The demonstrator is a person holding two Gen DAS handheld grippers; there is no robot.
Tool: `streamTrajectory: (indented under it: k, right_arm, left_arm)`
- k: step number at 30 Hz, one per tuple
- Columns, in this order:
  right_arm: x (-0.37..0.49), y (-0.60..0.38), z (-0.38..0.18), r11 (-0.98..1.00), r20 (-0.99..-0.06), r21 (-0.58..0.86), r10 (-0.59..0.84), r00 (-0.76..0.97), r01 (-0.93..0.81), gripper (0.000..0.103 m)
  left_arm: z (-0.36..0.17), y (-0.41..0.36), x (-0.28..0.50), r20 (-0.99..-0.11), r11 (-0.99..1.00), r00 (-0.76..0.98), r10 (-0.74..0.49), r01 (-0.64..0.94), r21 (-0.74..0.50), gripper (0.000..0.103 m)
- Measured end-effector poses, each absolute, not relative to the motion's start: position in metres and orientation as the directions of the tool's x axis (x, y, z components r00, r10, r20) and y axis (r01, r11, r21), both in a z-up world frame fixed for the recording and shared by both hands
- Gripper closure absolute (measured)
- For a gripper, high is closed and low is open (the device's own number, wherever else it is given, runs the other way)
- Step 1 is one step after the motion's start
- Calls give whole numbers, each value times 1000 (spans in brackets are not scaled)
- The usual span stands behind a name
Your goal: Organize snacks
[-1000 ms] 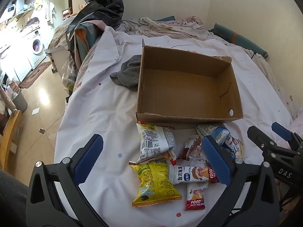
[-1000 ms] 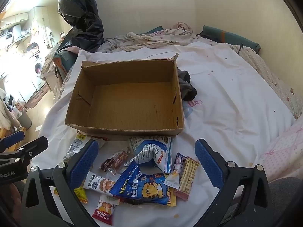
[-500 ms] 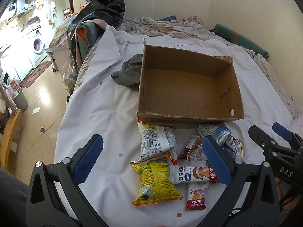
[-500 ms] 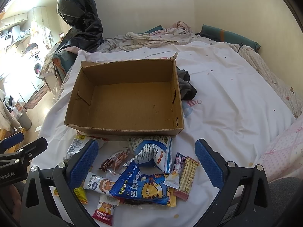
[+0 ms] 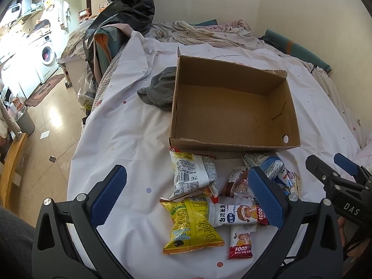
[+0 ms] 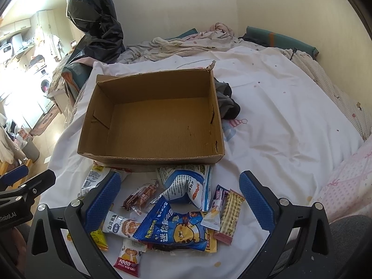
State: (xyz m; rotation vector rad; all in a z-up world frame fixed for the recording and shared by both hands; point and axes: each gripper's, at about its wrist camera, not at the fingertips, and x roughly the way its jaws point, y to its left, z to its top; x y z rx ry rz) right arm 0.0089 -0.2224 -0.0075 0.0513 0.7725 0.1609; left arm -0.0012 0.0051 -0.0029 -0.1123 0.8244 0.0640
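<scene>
Two grippers hover over a bed covered by a white sheet [image 5: 130, 139], each with its blue-padded jaws spread wide and nothing between them. Left gripper [image 5: 186, 197] sits above the near-left part of the snack pile; right gripper [image 6: 179, 200] sits above the pile's right part.

Cardboard box [image 6: 151, 121]: open top, upright, nothing inside, standing mid-bed on the sheet. Small round hole in its near right corner wall, seen from the left wrist view. Grey cloth [image 5: 160, 88] bunched against the box's left wall.

Snacks all lie outside the box, loosely heaped on the sheet between the box's near wall and the bed's near edge:
- yellow chip bag [image 5: 193, 225], nearest the left side of the pile;
- white bag with barcode [image 5: 193, 174], back side up, just in front of the box's near-left corner, its lower edge overlapping the yellow bag;
- white rice-cracker pack [image 5: 234, 216], lying across, touching the yellow bag;
- red "FOOD" rice cake packet [image 6: 129, 258], closest to the near edge;
- blue cartoon bag [image 6: 176, 230], on top of several others;
- blue-and-white bag [image 6: 186, 186], folded, just in front of the box wall;
- brown wrapped cake [image 6: 141, 195];
- checked yellow bar [image 6: 230, 216], right end of the pile.

Black plastic bag [image 6: 93, 21] piled at the bed's far-left corner.
</scene>
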Motion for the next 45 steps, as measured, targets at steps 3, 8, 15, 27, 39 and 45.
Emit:
streamTrajectory:
  k: [3, 8, 15, 27, 39, 45]
  right_arm:
    - [9, -223, -8, 986, -691, 107, 166, 704, -128, 0]
    - [9, -222, -8, 986, -691, 104, 165, 704, -128, 0]
    - [8, -221, -8, 986, -692, 103, 164, 703, -128, 0]
    - [9, -221, -8, 986, -693, 104, 164, 702, -128, 0]
    - [9, -221, -9, 986, -694, 109, 166, 700, -126, 0]
    - [12, -231, -12, 982, -706, 152, 184, 684, -107, 0]
  left_arm:
    - [-3, 5, -2, -736, 992, 677, 12, -100, -76, 0]
    - [-2, 5, -2, -735, 992, 678, 13, -102, -76, 0]
    - [-2, 6, -1, -736, 992, 677, 12, -102, -77, 0]
    - [-1, 6, -1, -736, 991, 676, 14, -105, -78, 0]
    - [-2, 7, -1, -741, 991, 671, 16, -109, -77, 0]
    - [-8, 32, 5, -774, 973, 633, 28, -195, -124, 0]
